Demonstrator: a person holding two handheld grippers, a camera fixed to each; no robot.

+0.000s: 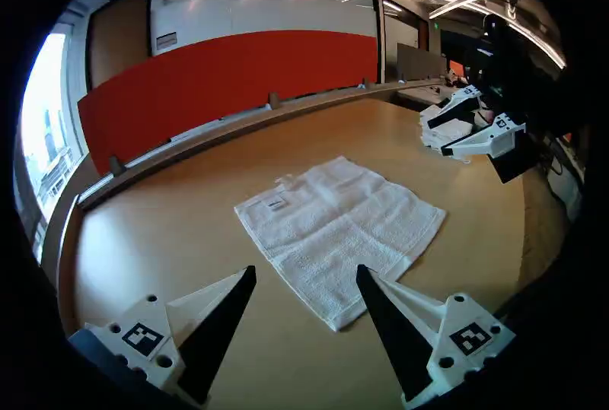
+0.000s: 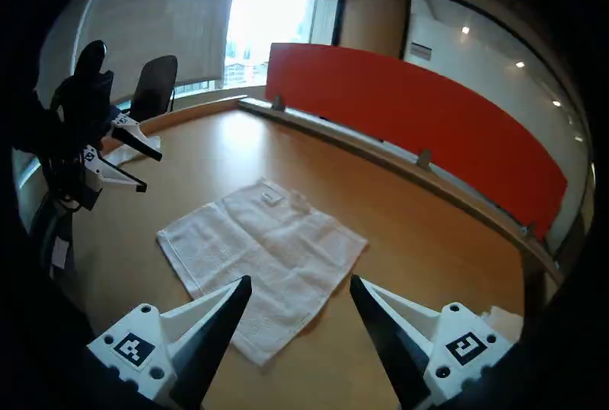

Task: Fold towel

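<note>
While towel (image 1: 339, 227) lies flat on table (image 1: 175, 227), left hand-held gripper (image 1: 304, 267) and right hand-held gripper (image 2: 300, 277) gape wide, gripping nothing.

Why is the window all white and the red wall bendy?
Right gripper view: daylight overexposes the window, washing it white and glaring on the table. Left gripper view: the fisheye lens bows the red partition; the towel looks sharp.
</note>
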